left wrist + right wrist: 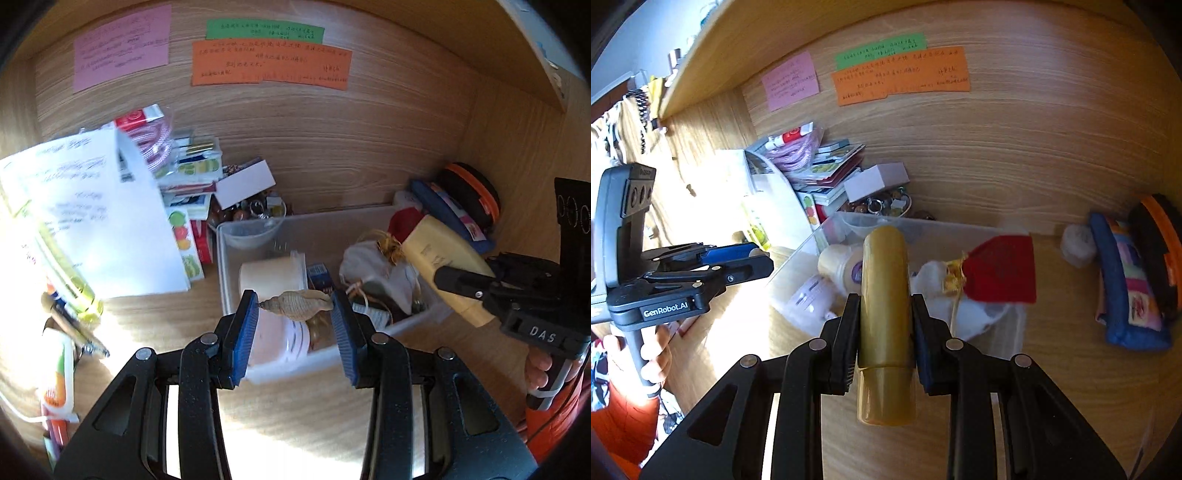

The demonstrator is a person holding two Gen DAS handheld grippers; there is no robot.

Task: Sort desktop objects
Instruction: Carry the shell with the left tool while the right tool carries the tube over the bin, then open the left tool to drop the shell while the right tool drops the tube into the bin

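Note:
My left gripper [295, 308] is shut on a small beige seashell [297, 303] and holds it above the near edge of a clear plastic bin [236, 295]. My right gripper [884, 325] is shut on a tan-yellow tube bottle [884, 291] and holds it above the same bin [1008, 332]; that tube also shows in the left wrist view [443, 262], gripped at the right. The left gripper shows in the right wrist view [746, 260] at the left. The bin holds cream jars [273, 273], a white cloth pouch [369, 266] and a red pouch [1001, 273].
A stack of papers and cards [110, 206] leans at the left, with pens and a tube [59, 369] in front. A blue patterned pouch [1126, 288] and a black-orange round case [1160, 240] lie at the right. Coloured notes [269, 62] hang on the wooden back wall.

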